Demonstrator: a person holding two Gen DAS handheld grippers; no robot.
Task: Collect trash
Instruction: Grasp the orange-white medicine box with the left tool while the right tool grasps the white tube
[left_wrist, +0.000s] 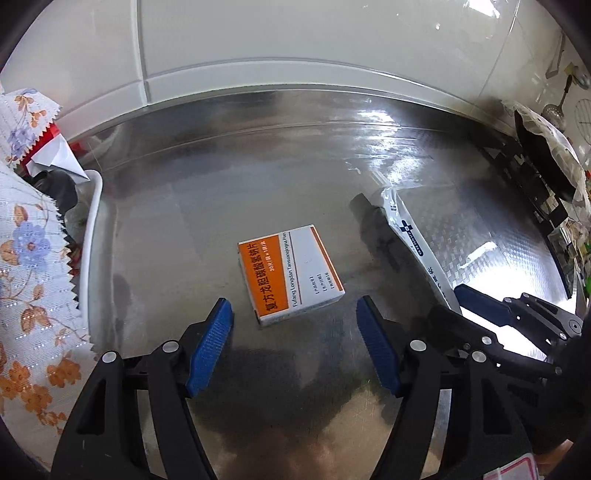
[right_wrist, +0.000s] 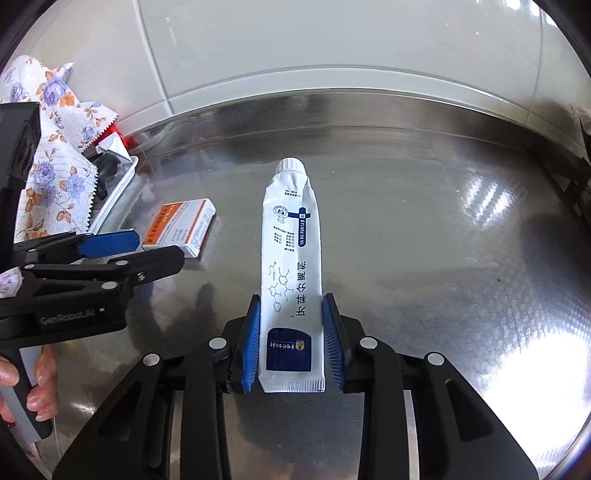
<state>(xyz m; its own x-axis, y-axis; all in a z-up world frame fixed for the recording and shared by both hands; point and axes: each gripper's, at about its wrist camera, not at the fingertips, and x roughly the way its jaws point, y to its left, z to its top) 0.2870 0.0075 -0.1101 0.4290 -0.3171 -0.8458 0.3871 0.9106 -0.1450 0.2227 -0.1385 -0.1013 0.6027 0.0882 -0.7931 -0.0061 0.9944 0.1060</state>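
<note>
The left gripper (left_wrist: 294, 334) hangs with jaws spread wide and empty just short of the orange-and-white box (left_wrist: 291, 275), which lies flat on the steel counter (left_wrist: 184, 206). The right gripper (right_wrist: 291, 339) pinches the tail of the creased white tube (right_wrist: 291, 258), cap pointing away.

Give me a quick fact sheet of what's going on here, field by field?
Surface: shiny metal counter
Left gripper: open, hovering short of the orange-and-white medicine box
Right gripper: blue pads against the crimped end of the white toothpaste tube
Tube cap: on, pointing away from the gripper
Far left: white basket with a floral cloth draped over it
</note>
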